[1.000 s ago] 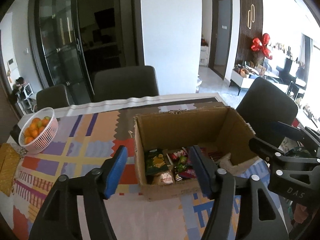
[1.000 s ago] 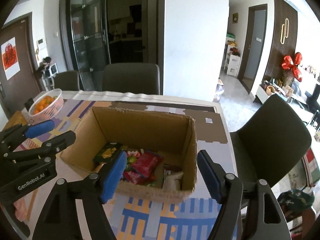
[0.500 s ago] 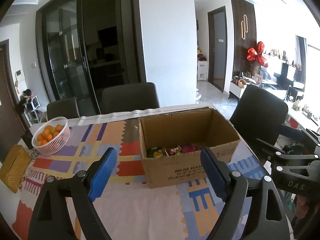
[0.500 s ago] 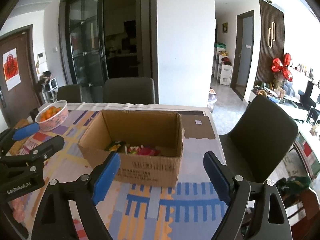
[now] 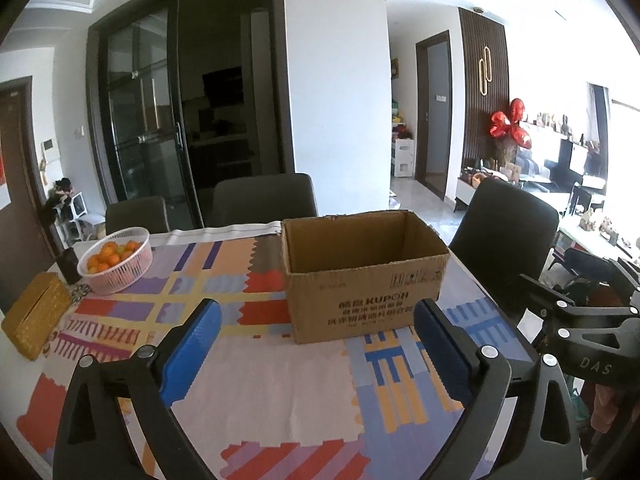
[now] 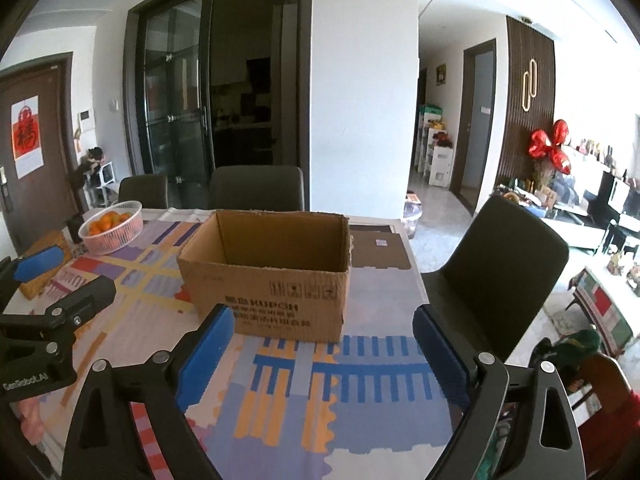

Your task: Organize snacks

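Both the left gripper (image 5: 316, 320) and right gripper (image 6: 323, 326) hang spread and empty short of the cardboard box (image 5: 362, 278). Left of the box sit a basket of oranges (image 5: 116, 260) and a gold tissue box (image 5: 36, 320); dark chairs (image 6: 256, 188) stand behind it.

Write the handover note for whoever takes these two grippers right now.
Left gripper: open, empty, held above the table short of the box.
Right gripper: open, empty, likewise in front of the box.
Cardboard box: upright on the patterned tablecloth, top open; its contents cannot be seen from this angle.
Done: no loose snacks show on the table.
Left: look inside the box to confirm the snacks are in order.
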